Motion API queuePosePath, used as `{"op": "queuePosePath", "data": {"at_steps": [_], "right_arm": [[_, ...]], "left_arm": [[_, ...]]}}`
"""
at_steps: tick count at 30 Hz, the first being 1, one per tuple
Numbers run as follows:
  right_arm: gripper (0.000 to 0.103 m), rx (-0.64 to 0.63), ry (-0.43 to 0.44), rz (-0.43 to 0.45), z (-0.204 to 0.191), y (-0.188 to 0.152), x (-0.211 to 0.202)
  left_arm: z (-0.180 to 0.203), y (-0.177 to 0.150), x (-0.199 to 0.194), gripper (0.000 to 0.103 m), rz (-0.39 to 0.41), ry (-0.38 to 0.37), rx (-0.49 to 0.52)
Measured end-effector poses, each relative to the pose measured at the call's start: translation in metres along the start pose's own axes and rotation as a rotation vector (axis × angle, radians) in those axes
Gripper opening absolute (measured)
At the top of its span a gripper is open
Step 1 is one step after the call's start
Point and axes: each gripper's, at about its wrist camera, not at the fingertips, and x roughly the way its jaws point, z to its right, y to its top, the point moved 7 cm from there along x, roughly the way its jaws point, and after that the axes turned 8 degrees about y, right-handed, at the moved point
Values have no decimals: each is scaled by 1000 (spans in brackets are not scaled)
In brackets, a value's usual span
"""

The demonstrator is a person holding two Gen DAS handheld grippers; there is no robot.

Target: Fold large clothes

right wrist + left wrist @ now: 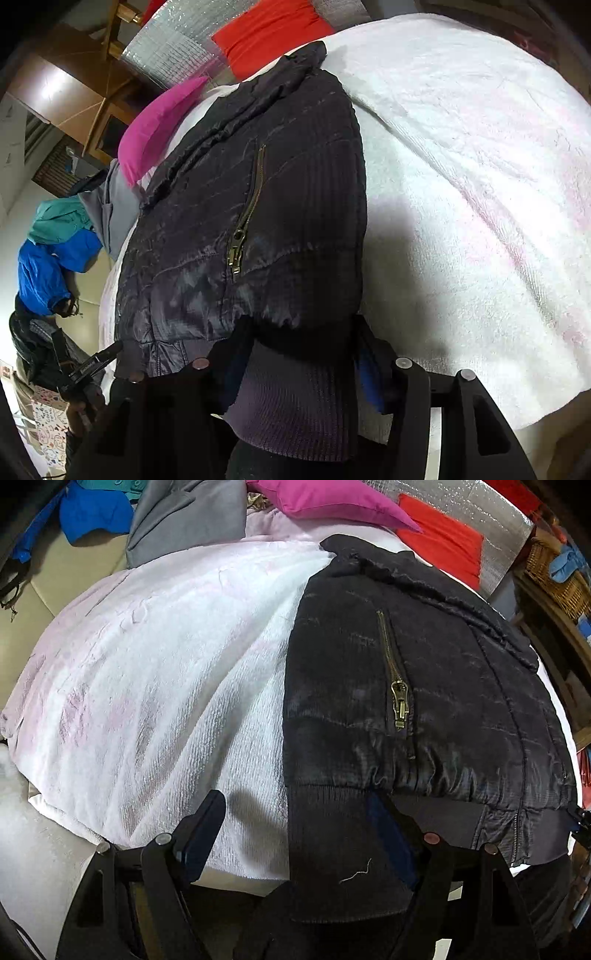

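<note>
A black quilted jacket point(424, 672) with a brass pocket zip point(397, 698) lies flat on a white and pale pink towel point(166, 686) spread over a bed-like surface. Its ribbed hem point(332, 853) hangs over the near edge. My left gripper point(299, 830) is open and wide. The hem's left corner sits between its jaws against the right finger, with a gap at the left finger. In the right wrist view the jacket point(258, 206) fills the middle. My right gripper point(301, 363) straddles the ribbed hem point(295, 398) at the other corner, its jaws close beside the band and not pinching it flat.
A magenta cushion point(332, 498), a red cushion point(443, 535) and a grey garment point(184, 517) lie at the far end. Blue and teal clothes point(55, 258) are heaped to one side on a beige surface. A wicker basket point(557, 576) stands on wooden shelving.
</note>
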Motion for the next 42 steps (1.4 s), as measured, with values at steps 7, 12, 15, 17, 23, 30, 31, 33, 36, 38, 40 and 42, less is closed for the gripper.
{"op": "queuePosePath", "data": {"at_steps": [7,12,15,17,23,30,31,33,36,38,40,42], "right_arm": [[56,-28,-44,-4,-5,-3,2],[34,-63,-108,-14,-8,-5,2],[25,-76,-130,-10,-10,-5,-1],[22,-81,-133,-7,-12,-6,-3],[32,-51,-100,-1,-12,-7,-6],[52,-83,-86,-21,-16,-15,0],[33,-90,-104,-22,-15,-16,1],[20,-96,-125,-21,-12,-15,-1],[9,-105,-116,-13,-16,-12,-8],[8,-95,-72,7,-25,-7,-19],[8,-93,-28,31,-37,-2,-31],[8,-93,1,50,-42,1,-44]], "left_arm": [[2,-5,-2,76,19,29,8],[11,-6,-4,64,32,36,40],[17,-4,-4,57,33,38,52],[19,-3,-5,54,36,43,63],[21,-3,-5,52,42,56,75],[24,-3,-5,50,42,58,81],[24,-4,-5,47,42,54,83],[24,-5,-6,42,40,51,87],[24,-4,-9,19,46,50,95],[22,-1,-16,10,55,11,85],[18,2,-31,8,79,-38,56],[14,5,-51,8,113,-76,47]]}}
